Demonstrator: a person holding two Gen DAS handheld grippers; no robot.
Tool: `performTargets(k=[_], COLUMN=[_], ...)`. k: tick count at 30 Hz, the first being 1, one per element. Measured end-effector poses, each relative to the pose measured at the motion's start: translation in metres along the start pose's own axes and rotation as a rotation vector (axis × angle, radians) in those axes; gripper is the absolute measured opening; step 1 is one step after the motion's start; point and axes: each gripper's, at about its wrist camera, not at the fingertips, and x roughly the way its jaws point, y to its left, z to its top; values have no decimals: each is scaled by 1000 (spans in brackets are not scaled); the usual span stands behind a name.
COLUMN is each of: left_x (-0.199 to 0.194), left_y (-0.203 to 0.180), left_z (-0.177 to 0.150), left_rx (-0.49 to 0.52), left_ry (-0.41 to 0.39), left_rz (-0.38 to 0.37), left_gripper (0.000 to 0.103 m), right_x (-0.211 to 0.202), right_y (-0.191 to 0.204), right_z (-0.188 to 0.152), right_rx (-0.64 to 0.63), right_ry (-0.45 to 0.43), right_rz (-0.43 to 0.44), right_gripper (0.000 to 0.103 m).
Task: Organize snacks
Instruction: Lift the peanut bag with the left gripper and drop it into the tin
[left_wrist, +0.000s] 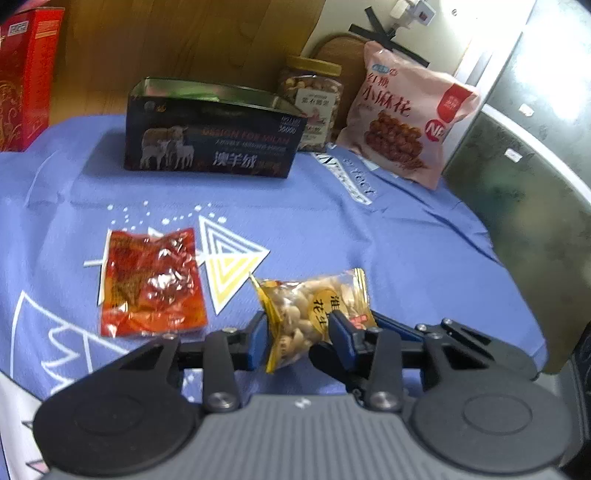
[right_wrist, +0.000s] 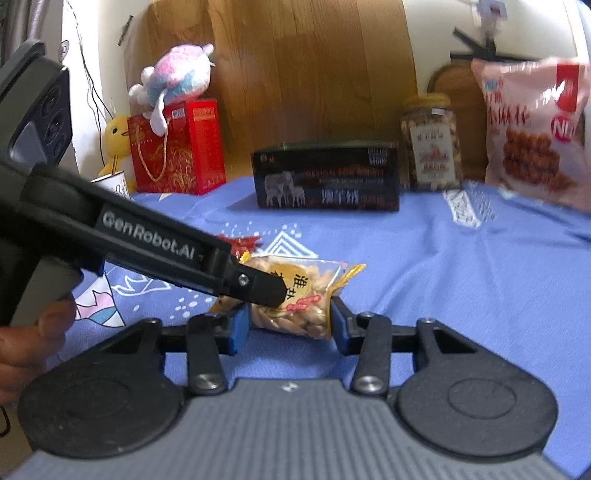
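left claw (left_wrist: 297, 328) clamped on the peanut packet (left_wrist: 314, 306); right claw (right_wrist: 284, 325) brackets it, grip unclear. light, crinkly, slippery; pinch mid-body.

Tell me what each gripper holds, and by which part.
Both grip the peanut packet: the left gripper around its lower half, the right gripper across its near end.

peanut packet (left_wrist: 314, 306) right of sauce packet (left_wrist: 151, 280) | box (left_wrist: 214, 133) behind | jar (left_wrist: 314, 99) right of box
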Motion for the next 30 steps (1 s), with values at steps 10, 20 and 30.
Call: performTargets(k=[10, 20, 30], left_x=[-3, 31, 32], left_y=[8, 33, 68], left_z=[47, 171, 158], left_rx=[13, 21, -23], left_ry=[-67, -205, -226], left_rz=[-33, 36, 53], left_gripper=[33, 42, 47], right_x=[18, 94, 112], right_y=[-14, -42, -59], right_z=[30, 128, 118], right_rx=[62, -30, -28], right_ry=[-59, -145, -103], right_rz=[-4, -21, -102], right_gripper=[44, 44, 56])
